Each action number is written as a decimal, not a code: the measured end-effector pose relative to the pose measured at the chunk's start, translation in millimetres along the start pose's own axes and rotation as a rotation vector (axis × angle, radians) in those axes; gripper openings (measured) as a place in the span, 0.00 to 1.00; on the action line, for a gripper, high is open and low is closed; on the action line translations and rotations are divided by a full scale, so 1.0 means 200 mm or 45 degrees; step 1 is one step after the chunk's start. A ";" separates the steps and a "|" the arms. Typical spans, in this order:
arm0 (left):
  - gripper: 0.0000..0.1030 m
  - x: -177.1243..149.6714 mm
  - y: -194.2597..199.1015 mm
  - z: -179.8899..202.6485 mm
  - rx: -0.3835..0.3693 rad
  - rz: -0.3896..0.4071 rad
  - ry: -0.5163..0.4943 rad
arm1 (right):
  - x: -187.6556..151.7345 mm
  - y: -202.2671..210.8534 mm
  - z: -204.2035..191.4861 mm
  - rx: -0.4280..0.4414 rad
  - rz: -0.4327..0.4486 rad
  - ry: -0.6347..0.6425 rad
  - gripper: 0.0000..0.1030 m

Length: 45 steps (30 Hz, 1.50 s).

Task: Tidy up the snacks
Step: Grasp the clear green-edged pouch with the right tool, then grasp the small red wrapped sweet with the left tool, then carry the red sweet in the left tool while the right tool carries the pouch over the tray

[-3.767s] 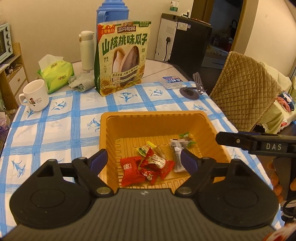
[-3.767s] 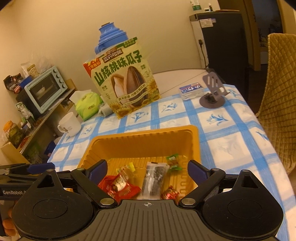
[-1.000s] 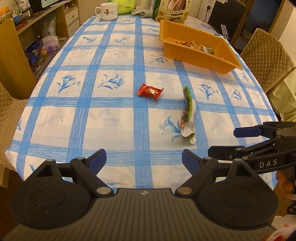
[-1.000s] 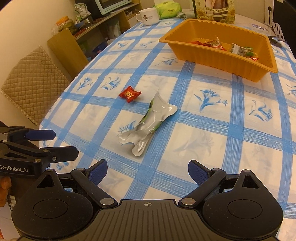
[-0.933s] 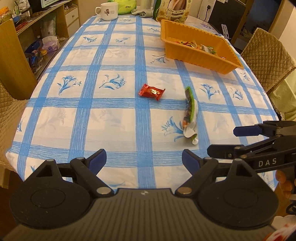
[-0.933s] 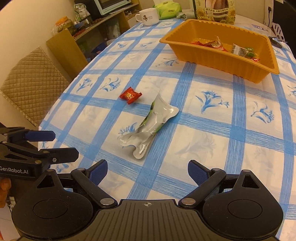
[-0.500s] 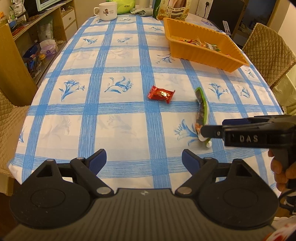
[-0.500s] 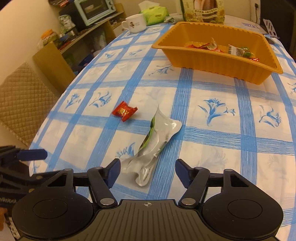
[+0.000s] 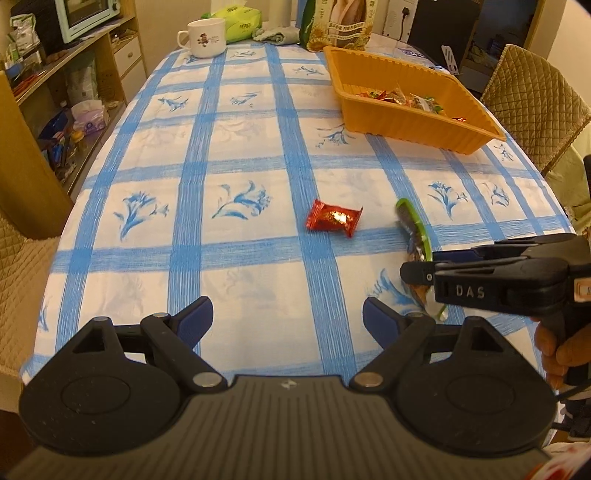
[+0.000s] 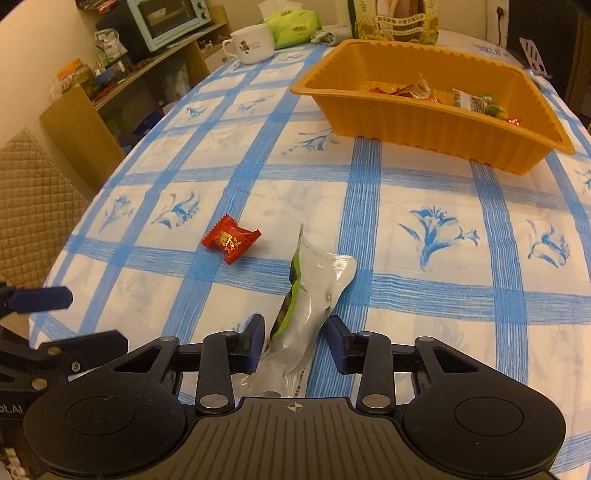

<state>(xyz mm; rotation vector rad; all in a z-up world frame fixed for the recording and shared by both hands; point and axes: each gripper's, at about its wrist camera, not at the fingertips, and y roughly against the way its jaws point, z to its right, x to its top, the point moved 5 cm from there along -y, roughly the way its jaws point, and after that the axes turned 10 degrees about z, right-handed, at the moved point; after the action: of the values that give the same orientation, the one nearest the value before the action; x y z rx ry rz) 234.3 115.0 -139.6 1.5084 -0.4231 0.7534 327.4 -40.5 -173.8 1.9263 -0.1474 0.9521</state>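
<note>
A silver-and-green snack pouch (image 10: 314, 295) lies on the blue-checked tablecloth; its green edge also shows in the left wrist view (image 9: 413, 225). My right gripper (image 10: 295, 343) straddles the pouch's near end, its pads (image 10: 255, 343) narrowed but still apart from it. A red wrapped candy (image 10: 231, 240) lies to the pouch's left, also in the left wrist view (image 9: 332, 219). My left gripper (image 9: 286, 317) is open and empty, above the table's near edge. The orange tray (image 10: 424, 122) holds several snacks at the far right.
A white mug (image 9: 203, 37), a green tissue pack (image 10: 291, 24) and a sunflower-seed bag (image 9: 340, 22) stand at the table's far end. Shelves with a toaster oven (image 10: 166, 18) line the left side. Quilted chairs (image 9: 532, 88) flank the table.
Both grippers drew back from the tray to the table's near end. In the last second my right gripper moved onto the pouch and narrowed its jaws around it. The left stayed open.
</note>
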 end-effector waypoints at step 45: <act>0.20 0.22 -0.53 0.28 -0.196 -0.004 -0.461 | 0.00 0.20 0.53 -0.272 0.076 -0.237 0.27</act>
<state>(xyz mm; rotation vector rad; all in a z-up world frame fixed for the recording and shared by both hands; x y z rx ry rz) 349.0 79.2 -184.1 1.4996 -0.7326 0.4316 367.2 -145.5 -172.9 1.8173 -0.4009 0.7616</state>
